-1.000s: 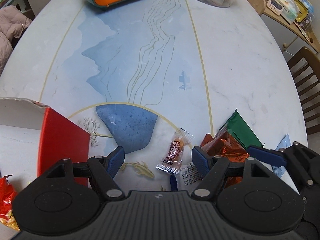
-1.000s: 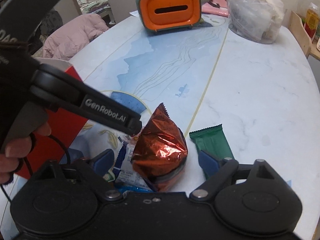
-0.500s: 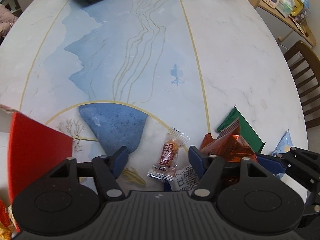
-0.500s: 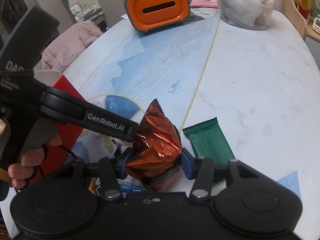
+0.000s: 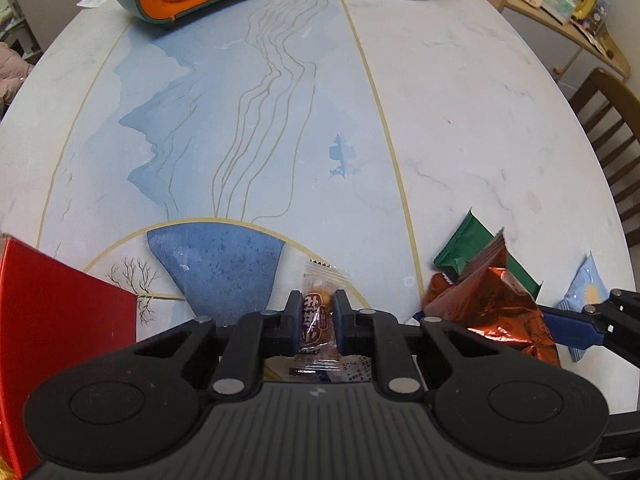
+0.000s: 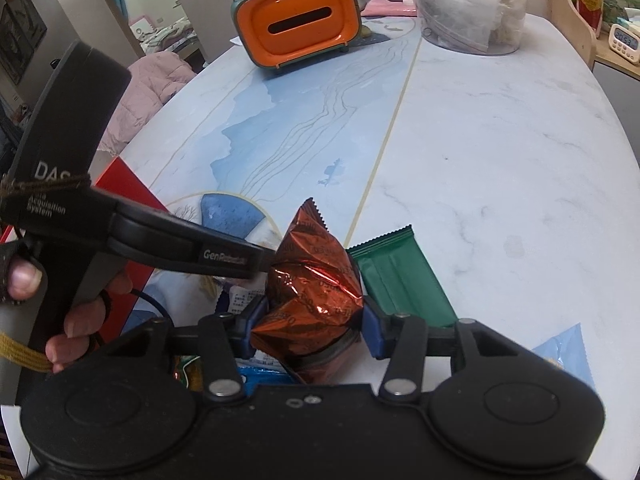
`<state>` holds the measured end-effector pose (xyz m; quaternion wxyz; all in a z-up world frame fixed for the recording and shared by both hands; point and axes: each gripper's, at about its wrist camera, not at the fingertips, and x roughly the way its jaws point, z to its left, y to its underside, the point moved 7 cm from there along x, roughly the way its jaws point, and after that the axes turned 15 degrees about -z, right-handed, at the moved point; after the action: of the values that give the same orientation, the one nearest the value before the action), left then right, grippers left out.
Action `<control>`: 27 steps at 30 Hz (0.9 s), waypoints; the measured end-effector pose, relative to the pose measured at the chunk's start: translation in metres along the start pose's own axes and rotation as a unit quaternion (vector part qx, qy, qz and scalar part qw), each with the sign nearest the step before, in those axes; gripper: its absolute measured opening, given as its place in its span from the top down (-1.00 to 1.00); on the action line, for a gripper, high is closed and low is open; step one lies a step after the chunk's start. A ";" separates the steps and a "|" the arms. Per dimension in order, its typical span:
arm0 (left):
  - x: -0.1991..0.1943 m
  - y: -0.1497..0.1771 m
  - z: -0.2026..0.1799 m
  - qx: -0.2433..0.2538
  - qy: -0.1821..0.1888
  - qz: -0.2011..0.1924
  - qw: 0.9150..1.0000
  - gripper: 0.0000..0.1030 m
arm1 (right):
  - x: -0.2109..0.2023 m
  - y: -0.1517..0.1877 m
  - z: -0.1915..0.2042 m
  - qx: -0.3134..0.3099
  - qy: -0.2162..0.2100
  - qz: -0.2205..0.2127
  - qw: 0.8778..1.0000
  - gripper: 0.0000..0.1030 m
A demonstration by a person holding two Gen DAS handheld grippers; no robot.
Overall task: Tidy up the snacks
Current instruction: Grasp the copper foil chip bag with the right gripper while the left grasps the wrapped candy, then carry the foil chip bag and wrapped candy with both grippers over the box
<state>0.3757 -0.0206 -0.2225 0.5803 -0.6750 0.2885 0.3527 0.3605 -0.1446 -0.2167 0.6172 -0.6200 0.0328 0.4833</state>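
My left gripper [image 5: 317,320] is shut on a small clear-wrapped brown candy [image 5: 316,316] at the near edge of the table. My right gripper [image 6: 308,320] is shut on a crinkled copper-red foil snack bag [image 6: 316,280], which also shows in the left wrist view [image 5: 492,308]. A green wrapped bar [image 6: 396,280] lies just right of the foil bag. A light blue packet [image 6: 564,352] lies farther right. A red box [image 5: 52,312] stands at the left. More wrappers lie under the grippers, mostly hidden.
An orange and green tissue box [image 6: 300,24] and a clear bag of goods [image 6: 472,4] stand at the table's far end. A wooden chair [image 5: 608,136] stands at the right. The left gripper's handle and hand [image 6: 80,240] cross the right wrist view.
The left gripper moved onto the brown candy and shut on it. The right gripper closed on the foil bag, which now sits tighter between the fingers.
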 end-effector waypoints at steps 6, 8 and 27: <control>-0.009 0.000 0.007 -0.018 0.002 -0.008 1.000 0.72 | -0.011 -0.003 -0.002 0.008 0.009 -0.012 1.000 0.14; -0.017 0.000 0.009 -0.024 0.004 -0.010 1.000 0.72 | -0.017 -0.004 -0.003 0.013 0.011 -0.017 1.000 0.19; -0.115 0.011 0.019 -0.048 0.026 -0.043 0.998 0.72 | -0.100 -0.015 0.035 0.019 0.008 -0.063 0.998 0.21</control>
<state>0.2964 -0.0061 -0.1369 0.5542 -0.7228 0.2570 0.3230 0.2974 -0.1687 -0.1343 0.6577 -0.6129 0.0081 0.4379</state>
